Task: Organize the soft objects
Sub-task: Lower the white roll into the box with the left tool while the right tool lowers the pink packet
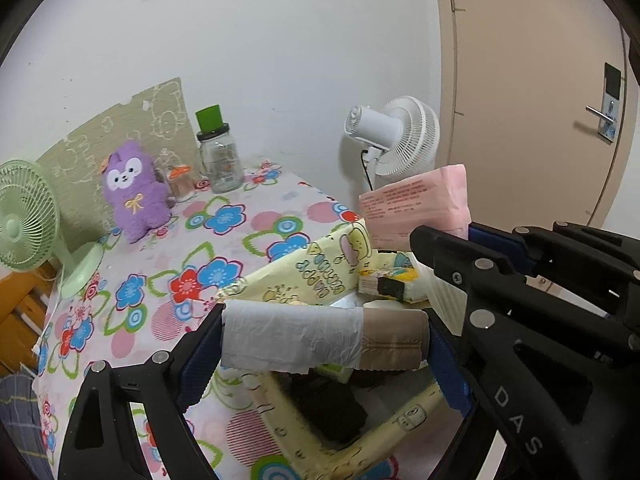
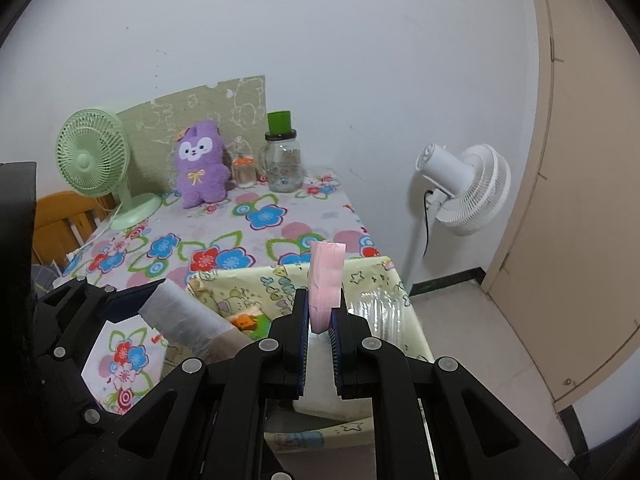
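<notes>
1. Both grippers are loaded. On my left gripper point(image 1: 326, 344) the jaws stand wide, because they span a roll point(image 1: 324, 340) end to end, one blue pad on each end face. My right gripper point(image 2: 319, 322) is pinched nearly closed on a thin pink pack point(image 2: 326, 276), gripped at its lower edge so that it stands upright.
2. I take the yellow fabric bin point(image 1: 320, 268) as my landmark. The roll hangs crosswise directly over its open mouth; the pink pack stands just beside the roll, over the bin's far side. I judge both are being carried to drop in.
3. The roll is a soft cylinder, white crinkled plastic film over most of its length and tan at one end. Gripping by the ends keeps it from being crushed flat, I think.
4. The pink pack is flat and rectangular, a glossy wrapper with small red print on one face; it looks like packed tissues.
5. The bin is limp printed cloth with cartoon figures; its walls sag, and dark and colourful packets already lie inside.
6. Beyond the bin, on the flowered tablecloth point(image 1: 224, 240), a fuzzy purple plush point(image 1: 134, 192) sits upright against the wall, well apart. I reckon it is left to sort.
</notes>
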A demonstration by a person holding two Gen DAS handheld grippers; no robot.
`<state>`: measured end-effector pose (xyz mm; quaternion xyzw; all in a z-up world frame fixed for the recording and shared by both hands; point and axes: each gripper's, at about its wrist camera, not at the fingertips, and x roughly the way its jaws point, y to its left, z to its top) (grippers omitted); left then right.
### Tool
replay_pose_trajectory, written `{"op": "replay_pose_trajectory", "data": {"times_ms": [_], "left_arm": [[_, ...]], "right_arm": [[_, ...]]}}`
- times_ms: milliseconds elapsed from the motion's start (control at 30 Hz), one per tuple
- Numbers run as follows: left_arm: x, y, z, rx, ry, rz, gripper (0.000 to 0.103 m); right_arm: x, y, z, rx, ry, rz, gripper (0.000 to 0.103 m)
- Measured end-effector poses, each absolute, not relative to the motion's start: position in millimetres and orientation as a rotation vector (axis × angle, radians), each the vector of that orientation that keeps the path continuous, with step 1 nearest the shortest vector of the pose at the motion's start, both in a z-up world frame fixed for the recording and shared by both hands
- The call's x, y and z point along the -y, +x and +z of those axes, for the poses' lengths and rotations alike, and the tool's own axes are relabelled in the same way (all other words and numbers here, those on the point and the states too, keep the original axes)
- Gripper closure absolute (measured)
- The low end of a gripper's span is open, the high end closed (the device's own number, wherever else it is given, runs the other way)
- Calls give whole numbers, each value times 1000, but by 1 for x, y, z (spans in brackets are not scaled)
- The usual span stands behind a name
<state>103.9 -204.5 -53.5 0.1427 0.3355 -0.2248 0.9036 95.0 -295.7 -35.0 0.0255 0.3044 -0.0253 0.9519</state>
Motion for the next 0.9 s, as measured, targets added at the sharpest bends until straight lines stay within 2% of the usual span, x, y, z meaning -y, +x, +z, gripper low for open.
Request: {"op": "replay_pose_trajectory", "data": {"times_ms": [233, 433, 500, 567, 633, 900], "left_arm": [[218, 111, -65, -717, 304, -475, 10], [228, 115, -76, -741, 326, -478, 0], [231, 115, -79, -740, 337, -484, 0], [234, 115, -81, -740, 347, -485, 0], [236, 116, -82, -748, 352, -482, 0], [234, 120, -83, -781, 329, -485, 0]], "right_arm": [[310, 100, -48, -653, 95, -43, 91], [314, 105, -58, -695, 117, -12, 88], [316, 106, -61, -712, 114, -13, 78], [320, 106, -62, -710, 122, -32, 47], [322, 104, -62, -686, 125, -44, 31], [322, 104, -58, -669, 98, -67, 20]]}}
